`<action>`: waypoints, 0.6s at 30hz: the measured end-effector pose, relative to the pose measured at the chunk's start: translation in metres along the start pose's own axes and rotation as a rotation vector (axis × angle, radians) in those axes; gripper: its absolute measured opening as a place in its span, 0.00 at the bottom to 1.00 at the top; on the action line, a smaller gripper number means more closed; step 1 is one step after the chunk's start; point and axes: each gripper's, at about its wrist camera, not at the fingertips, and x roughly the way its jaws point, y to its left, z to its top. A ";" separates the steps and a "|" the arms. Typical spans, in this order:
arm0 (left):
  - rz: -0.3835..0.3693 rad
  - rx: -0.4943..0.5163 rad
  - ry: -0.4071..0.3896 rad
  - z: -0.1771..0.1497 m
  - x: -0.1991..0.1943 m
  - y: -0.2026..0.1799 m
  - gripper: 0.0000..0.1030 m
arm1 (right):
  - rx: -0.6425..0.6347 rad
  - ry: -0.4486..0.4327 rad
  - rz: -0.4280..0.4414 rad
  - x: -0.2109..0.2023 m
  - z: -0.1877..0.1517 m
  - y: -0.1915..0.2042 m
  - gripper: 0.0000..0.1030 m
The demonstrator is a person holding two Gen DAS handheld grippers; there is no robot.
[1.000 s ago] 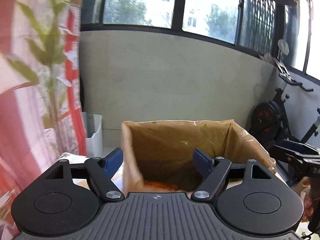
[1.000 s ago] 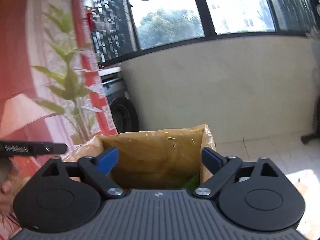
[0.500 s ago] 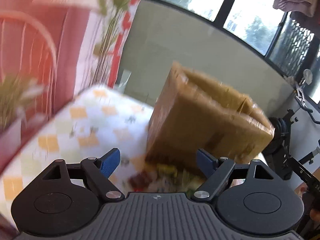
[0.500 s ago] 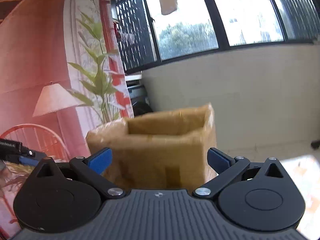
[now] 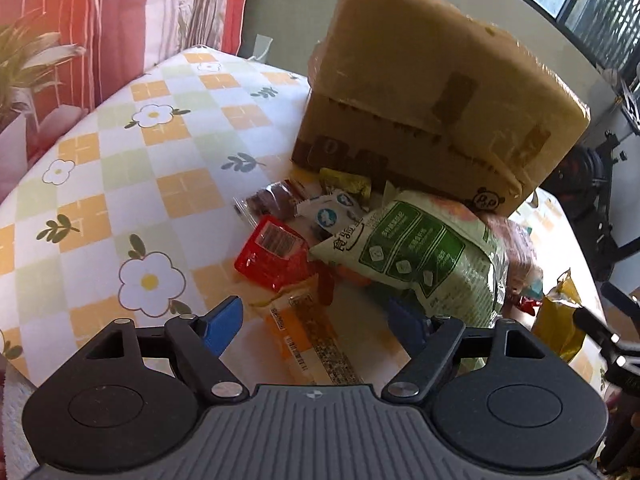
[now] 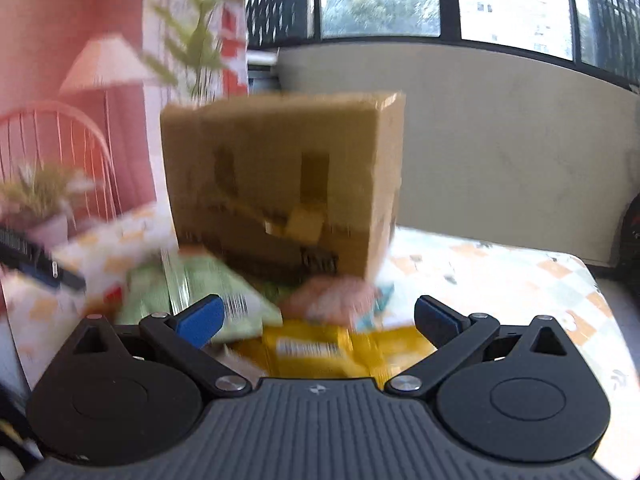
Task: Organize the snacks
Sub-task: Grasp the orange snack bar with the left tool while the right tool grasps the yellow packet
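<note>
A tall brown cardboard box (image 5: 432, 92) stands on the flowered checked tablecloth (image 5: 120, 152). Snacks are piled against its near side: a green bag (image 5: 416, 248), a red packet (image 5: 272, 256), a brown-filled clear packet (image 5: 272, 200) and a yellow packet (image 5: 558, 320). My left gripper (image 5: 314, 320) hovers over an orange wrapper (image 5: 308, 340); its jaws are closing a little and touch nothing. In the blurred right wrist view my right gripper (image 6: 318, 318) stands open above a yellow bag (image 6: 320, 348), with the box (image 6: 280, 184) behind it.
A pale low wall (image 6: 500, 160) under windows runs behind the table. A potted plant (image 5: 24, 60) and a red-striped curtain stand at the left. Black exercise equipment (image 5: 600, 200) is beyond the table's right edge. Bare cloth lies left of the pile.
Both grippers have dropped and tilted down, from above the box's open top to its outer side. The snack pile on the table has come into view.
</note>
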 end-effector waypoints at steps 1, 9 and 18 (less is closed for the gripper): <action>0.001 0.005 0.011 0.000 0.002 0.001 0.79 | -0.008 0.013 -0.011 0.001 -0.004 0.002 1.00; -0.003 0.019 0.106 -0.013 0.023 -0.007 0.79 | 0.010 0.124 -0.025 0.013 -0.027 -0.003 1.00; 0.002 0.062 0.195 -0.021 0.042 -0.016 0.79 | 0.043 0.168 -0.020 0.023 -0.029 -0.003 0.91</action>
